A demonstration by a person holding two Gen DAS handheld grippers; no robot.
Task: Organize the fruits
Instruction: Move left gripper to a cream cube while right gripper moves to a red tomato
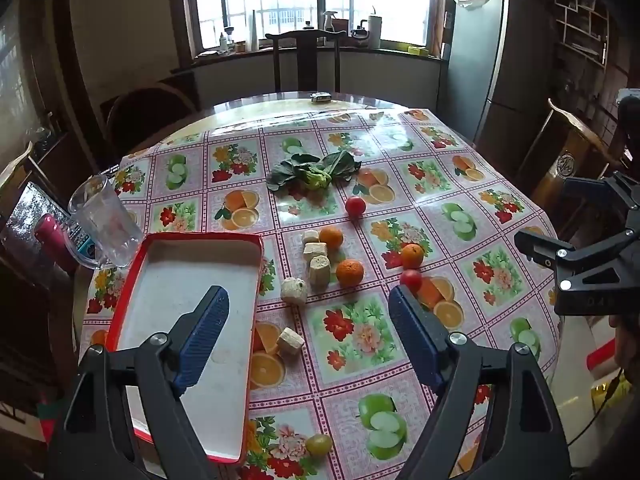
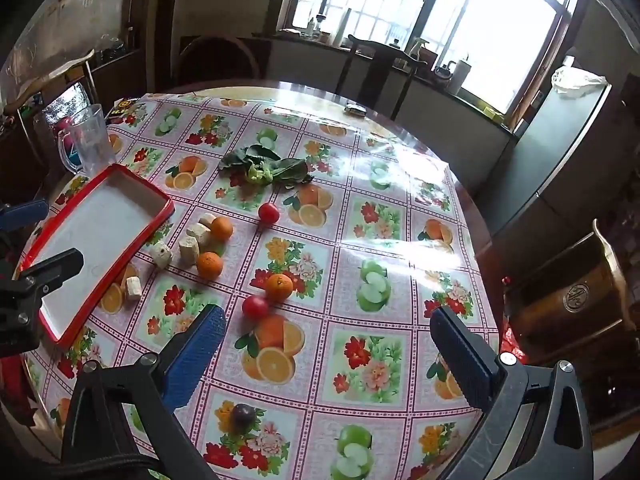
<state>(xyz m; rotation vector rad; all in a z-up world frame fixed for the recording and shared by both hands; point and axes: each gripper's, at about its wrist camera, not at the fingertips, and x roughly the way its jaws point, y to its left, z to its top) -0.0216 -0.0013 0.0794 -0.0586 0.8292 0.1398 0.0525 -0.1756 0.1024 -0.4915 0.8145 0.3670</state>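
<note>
Three oranges (image 1: 350,273) (image 2: 209,265) and two red tomatoes (image 1: 355,206) (image 2: 255,307) lie loose on the fruit-print tablecloth, among several pale corn-like chunks (image 1: 320,272) (image 2: 188,250). A small round fruit (image 1: 319,445) (image 2: 244,417) sits near the front edge. The red tray (image 1: 200,236) (image 2: 160,196) with a white floor holds nothing. My left gripper (image 1: 309,293) hangs open above the tray's right rim and the chunks. My right gripper (image 2: 328,314) hangs open above the cloth, just right of the nearer tomato. Nothing is between either pair of fingers.
A bunch of leafy greens (image 1: 316,172) (image 2: 264,170) lies beyond the fruit. A clear glass pitcher (image 1: 104,224) (image 2: 90,140) stands behind the tray at the table's left edge. Chairs ring the round table; a fridge (image 1: 472,60) stands at the back right.
</note>
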